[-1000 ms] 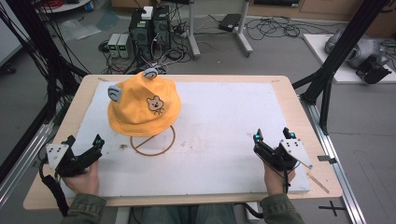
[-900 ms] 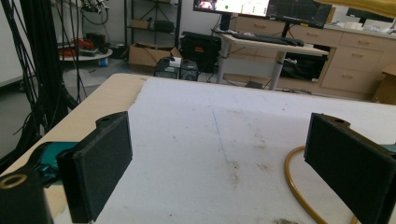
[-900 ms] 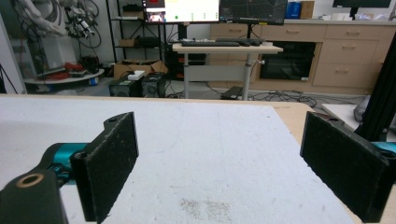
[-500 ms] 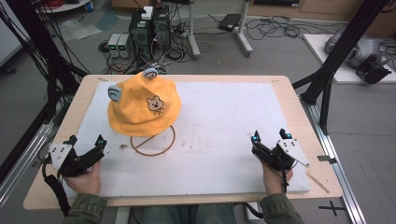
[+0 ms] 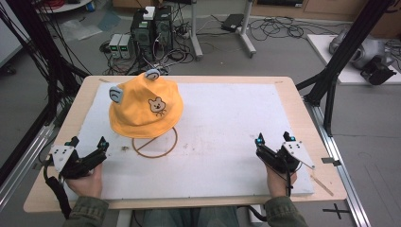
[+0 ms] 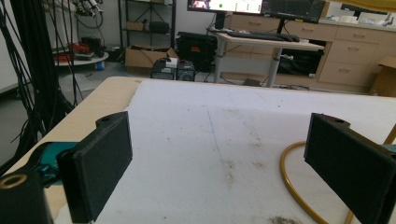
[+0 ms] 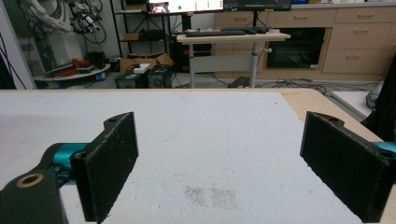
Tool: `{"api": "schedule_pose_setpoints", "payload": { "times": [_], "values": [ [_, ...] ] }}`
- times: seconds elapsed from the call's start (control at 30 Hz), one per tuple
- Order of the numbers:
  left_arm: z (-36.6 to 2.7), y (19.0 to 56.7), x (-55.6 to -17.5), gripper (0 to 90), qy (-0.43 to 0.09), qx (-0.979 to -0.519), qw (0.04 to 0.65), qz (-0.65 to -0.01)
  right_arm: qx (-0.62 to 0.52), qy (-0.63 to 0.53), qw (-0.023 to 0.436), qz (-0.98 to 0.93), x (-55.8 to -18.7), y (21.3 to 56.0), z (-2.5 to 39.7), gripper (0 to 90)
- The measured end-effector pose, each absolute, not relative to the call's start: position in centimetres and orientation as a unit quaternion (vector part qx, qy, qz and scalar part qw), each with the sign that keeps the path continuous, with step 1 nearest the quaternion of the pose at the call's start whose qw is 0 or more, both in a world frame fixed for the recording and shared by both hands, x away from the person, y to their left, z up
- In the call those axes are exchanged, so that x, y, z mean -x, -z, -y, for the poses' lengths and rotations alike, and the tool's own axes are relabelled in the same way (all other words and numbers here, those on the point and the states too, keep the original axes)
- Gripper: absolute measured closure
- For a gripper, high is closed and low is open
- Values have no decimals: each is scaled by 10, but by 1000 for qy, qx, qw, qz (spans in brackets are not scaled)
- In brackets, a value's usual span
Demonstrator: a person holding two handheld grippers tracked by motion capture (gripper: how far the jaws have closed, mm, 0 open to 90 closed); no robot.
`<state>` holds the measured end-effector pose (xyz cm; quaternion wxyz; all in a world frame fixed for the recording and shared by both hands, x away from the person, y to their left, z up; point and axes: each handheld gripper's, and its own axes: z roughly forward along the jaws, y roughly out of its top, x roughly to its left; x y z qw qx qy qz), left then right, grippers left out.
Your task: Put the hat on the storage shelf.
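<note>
An orange bucket hat [image 5: 143, 108] with a bear face and two grey ears rests on a thin wire stand whose ring base [image 5: 154, 142] lies on the white board [image 5: 227, 118]. My left gripper [image 5: 88, 142] rests near the board's front left corner, open and holding nothing, a short way left of the ring. In the left gripper view the jaws [image 6: 224, 158] stand wide apart, with part of the ring [image 6: 290, 182] curving in at the right. My right gripper [image 5: 274, 138] sits at the front right, also open and holding nothing [image 7: 219, 158], far from the hat.
The white board lies on a wooden table [image 5: 302, 113]. Black frame posts [image 5: 331, 80] rise at the table's right and left sides. Computers and cables [image 5: 151, 28] stand on the floor beyond the far edge. The board's middle and right parts are bare.
Both grippers have shifted only slightly: the right one a little to the left and toward the person, the left one a little to the right. Hat and stand have not moved.
</note>
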<state>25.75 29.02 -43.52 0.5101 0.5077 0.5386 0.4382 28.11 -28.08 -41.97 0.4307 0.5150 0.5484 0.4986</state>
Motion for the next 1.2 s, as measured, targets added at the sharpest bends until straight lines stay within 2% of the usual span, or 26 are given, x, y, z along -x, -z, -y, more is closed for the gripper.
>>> {"api": "schedule_pose_setpoints", "payload": {
  "times": [1.2],
  "values": [
    [-289, 435, -255, 81, -434, -509, 513, -537, -525, -499, 423, -544, -282, 423, 287, 111]
  ]
}}
